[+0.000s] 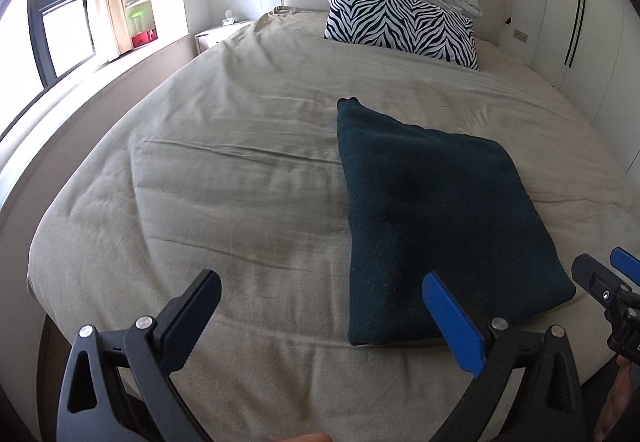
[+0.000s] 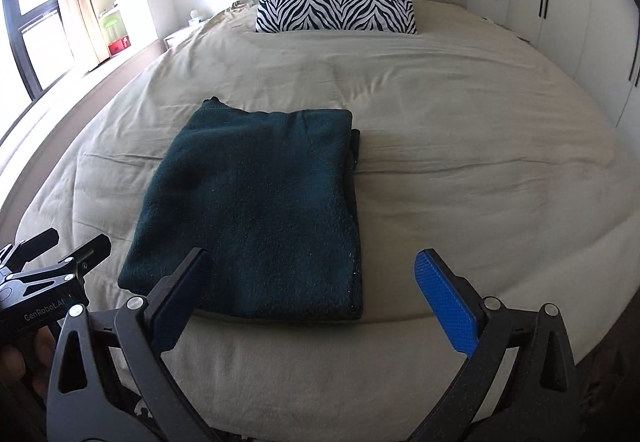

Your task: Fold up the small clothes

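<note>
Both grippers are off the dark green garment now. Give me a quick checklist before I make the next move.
1. Left gripper open, holding nothing: ok.
2. Right gripper open, holding nothing: ok.
3. Dark green knitted garment lies folded on the beige bedsheet: ok.
4. Edges aligned: not ok, a lower layer sticks out along its right side.
5. Garment clear of the zebra-striped pillow: ok.
6. More clothes left to fold: cannot tell.

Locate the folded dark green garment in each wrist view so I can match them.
Left wrist: the folded dark green garment lies right of centre, running toward the lower right.
Right wrist: it lies centre-left, just ahead of the open right gripper.
Shared landmark: the zebra-print pillow at the headboard.
</note>
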Demonstrator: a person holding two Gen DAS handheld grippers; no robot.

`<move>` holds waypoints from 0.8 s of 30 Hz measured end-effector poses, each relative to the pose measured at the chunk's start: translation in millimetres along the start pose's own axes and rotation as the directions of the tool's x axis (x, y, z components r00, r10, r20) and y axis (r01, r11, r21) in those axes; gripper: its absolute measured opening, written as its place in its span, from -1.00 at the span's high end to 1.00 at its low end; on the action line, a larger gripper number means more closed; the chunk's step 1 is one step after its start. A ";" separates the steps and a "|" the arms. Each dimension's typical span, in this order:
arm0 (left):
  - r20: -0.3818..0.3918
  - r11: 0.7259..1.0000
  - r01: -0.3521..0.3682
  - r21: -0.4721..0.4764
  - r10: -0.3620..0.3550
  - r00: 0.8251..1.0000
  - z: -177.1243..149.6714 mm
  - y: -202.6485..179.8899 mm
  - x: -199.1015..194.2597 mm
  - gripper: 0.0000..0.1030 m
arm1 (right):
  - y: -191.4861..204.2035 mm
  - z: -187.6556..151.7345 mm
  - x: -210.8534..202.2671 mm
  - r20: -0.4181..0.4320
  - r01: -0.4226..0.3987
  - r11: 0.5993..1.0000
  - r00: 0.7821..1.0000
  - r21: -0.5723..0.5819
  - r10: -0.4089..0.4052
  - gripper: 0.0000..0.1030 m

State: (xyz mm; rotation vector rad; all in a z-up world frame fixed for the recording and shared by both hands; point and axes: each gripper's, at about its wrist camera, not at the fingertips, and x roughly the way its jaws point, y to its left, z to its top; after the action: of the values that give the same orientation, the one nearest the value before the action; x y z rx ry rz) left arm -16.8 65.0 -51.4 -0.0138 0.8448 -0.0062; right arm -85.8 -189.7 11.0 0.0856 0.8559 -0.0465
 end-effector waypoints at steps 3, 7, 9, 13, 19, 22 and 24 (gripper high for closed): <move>-0.005 1.000 -0.001 -0.004 0.001 1.000 -0.7 0.9 0.5 -1.00 | -0.6 -2.2 -3.5 -0.009 0.002 1.000 1.000 -0.004 -0.002 -1.00; -0.005 1.000 -0.001 -0.004 0.001 1.000 -1.4 0.8 0.5 -1.00 | -2.7 -2.5 -8.9 -0.015 0.000 1.000 1.000 0.000 0.000 -1.00; -0.005 1.000 -0.002 -0.001 0.002 1.000 -1.8 1.0 1.0 -1.00 | -3.5 -2.5 -8.8 -0.018 -0.002 1.000 1.000 0.002 0.002 -1.00; -0.006 1.000 -0.002 0.000 0.002 1.000 -2.3 0.4 0.9 -1.00 | -5.2 -1.7 -8.6 -0.025 -0.005 1.000 1.000 0.006 0.005 -1.00; -0.006 1.000 -0.003 0.000 0.003 1.000 -2.5 0.0 0.8 -1.00 | -5.0 -1.6 -7.9 -0.030 -0.007 1.000 1.000 0.011 0.007 -1.00; -0.006 1.000 -0.003 -0.001 0.003 1.000 -2.5 -0.1 0.7 -1.00 | -4.4 -2.0 -6.8 -0.033 -0.007 1.000 0.999 0.013 0.008 -1.00; -0.007 1.000 -0.002 -0.001 0.002 1.000 -2.3 0.0 0.7 -1.00 | -3.9 -2.2 -6.3 -0.035 -0.008 1.000 0.999 0.015 0.008 -1.00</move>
State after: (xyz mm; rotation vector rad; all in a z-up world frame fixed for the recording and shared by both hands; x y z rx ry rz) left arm -18.1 64.9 -53.4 -0.0140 0.8513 -0.0044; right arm -91.8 -193.3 14.1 0.1038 0.8901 -0.0437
